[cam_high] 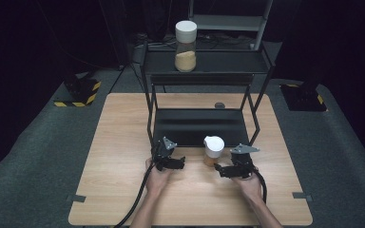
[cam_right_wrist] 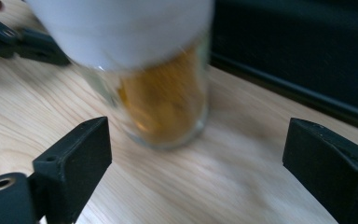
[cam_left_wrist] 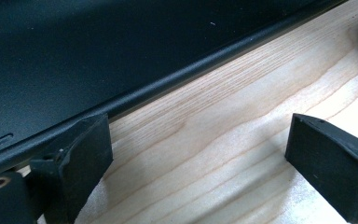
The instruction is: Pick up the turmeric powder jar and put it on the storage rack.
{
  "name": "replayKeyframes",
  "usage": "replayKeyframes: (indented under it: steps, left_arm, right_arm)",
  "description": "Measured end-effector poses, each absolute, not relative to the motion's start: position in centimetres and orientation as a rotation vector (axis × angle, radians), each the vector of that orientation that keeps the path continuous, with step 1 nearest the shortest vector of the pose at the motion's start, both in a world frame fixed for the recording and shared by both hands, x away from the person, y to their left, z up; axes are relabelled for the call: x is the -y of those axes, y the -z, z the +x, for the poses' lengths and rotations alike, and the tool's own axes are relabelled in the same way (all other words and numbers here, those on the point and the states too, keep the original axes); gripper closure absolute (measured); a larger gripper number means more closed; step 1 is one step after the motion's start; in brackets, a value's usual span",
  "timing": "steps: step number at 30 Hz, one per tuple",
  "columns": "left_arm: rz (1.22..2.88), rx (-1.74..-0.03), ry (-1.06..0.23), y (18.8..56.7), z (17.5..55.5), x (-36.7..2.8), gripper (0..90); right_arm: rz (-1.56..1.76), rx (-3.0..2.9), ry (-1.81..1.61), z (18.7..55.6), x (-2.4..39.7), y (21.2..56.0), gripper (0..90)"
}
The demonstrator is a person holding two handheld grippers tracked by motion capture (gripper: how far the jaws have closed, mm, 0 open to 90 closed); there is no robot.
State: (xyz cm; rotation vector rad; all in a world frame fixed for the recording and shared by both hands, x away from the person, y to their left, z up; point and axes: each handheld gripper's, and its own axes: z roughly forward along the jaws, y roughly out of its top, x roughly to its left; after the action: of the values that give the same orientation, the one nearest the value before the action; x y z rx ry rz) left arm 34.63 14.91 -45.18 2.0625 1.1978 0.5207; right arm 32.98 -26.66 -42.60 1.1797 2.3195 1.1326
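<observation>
A small glass jar [cam_high: 214,150] with a white lid and amber contents stands on the wooden table [cam_high: 123,142], just in front of the black rack's lower shelf [cam_high: 199,126]. My right gripper [cam_high: 220,170] is open just right of the jar and a little nearer the person. In the right gripper view the blurred jar [cam_right_wrist: 161,98] stands ahead of the right gripper [cam_right_wrist: 196,158], past its fingertips [cam_right_wrist: 81,147], not between them. My left gripper [cam_high: 182,163] is open to the jar's left, with bare wood between the left gripper's [cam_left_wrist: 198,158] jaws, beside the shelf edge [cam_left_wrist: 168,86].
A tall jar [cam_high: 186,46] with a white lid and pale contents stands on the rack's top shelf [cam_high: 228,61]. A small dark round object [cam_high: 219,105] lies on the table behind the rack. In the right gripper view the left gripper [cam_right_wrist: 28,39] appears beyond the jar.
</observation>
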Motion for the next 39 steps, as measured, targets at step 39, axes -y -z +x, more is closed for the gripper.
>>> replayKeyframes:
  steps: [39]
  left_arm:
    - [2.059,-1.199,-0.52,45.2,34.6,-14.9,7.1]
  right_arm:
    - [1.101,-2.258,-1.259,34.5,24.3,42.5,29.5]
